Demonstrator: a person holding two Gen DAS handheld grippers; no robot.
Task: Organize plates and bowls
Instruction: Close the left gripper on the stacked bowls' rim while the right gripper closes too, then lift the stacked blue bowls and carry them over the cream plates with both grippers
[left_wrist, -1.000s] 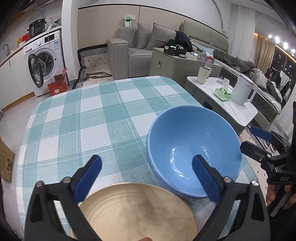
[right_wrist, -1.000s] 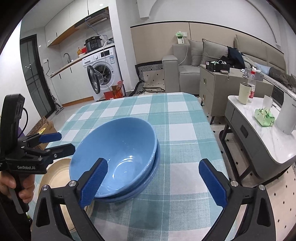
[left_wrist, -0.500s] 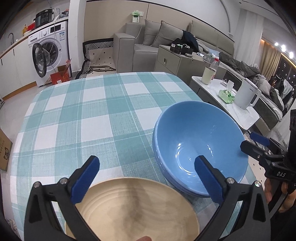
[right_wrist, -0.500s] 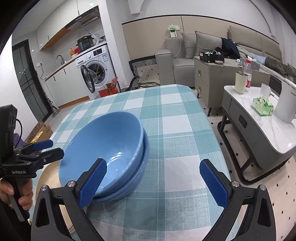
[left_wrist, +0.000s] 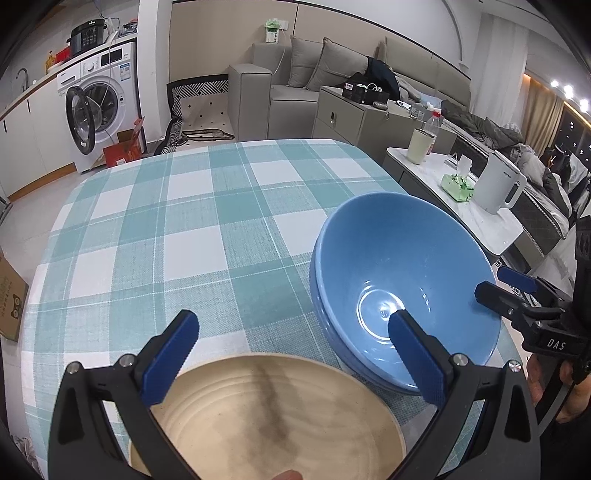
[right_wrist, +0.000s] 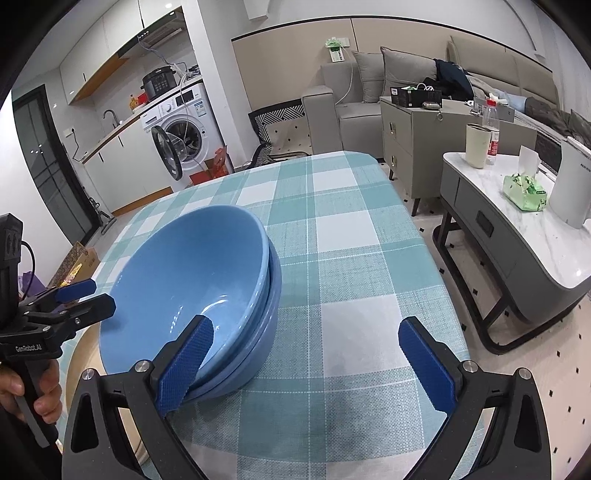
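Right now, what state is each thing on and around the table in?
Blue bowls: nested, upright, empty, on the table.
Plate: flat on the table, empty, beside the bowls.
Left gripper: open, holding nothing, above the plate.
Right gripper: open, holding nothing, beside the bowls.
Washing machine door: open.

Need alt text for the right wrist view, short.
Two nested blue bowls sit on a checked tablecloth, the open right gripper beside them. The left gripper, also open, hovers at left above a tan plate.
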